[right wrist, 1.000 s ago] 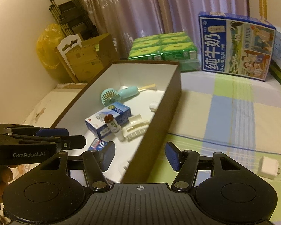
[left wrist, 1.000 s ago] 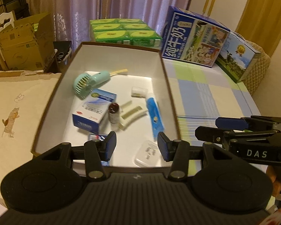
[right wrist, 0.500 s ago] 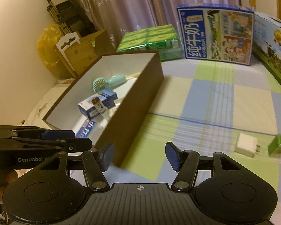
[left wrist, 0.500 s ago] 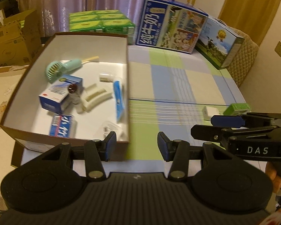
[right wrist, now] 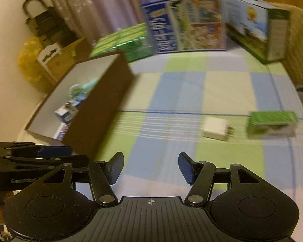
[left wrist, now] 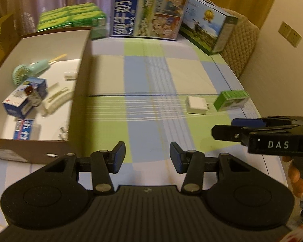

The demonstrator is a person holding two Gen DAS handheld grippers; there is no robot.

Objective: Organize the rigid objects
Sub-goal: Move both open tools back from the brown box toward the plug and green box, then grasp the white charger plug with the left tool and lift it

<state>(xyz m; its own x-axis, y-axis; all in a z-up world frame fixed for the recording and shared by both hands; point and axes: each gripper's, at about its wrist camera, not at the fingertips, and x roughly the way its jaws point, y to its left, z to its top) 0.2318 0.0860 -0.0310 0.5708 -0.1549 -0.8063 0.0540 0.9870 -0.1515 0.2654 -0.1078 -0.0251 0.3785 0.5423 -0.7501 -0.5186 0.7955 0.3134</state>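
Note:
A brown box with a white inside lies at the left and holds a mint hand fan, a blue medicine box, a small bottle, combs and other small items. A white charger plug and a small green box lie on the checked cloth at the right. My left gripper is open and empty above the cloth, right of the box. My right gripper is open and empty, short of the charger; it also shows in the left wrist view.
Large blue milk cartons and green packs stand along the back of the cloth. A quilted chair is at the far right. Cardboard boxes and a yellow bag stand left of the brown box.
Both grippers have swung right, away from the box and toward the charger and green box. The box has slid to the left of both views. Both stay open.

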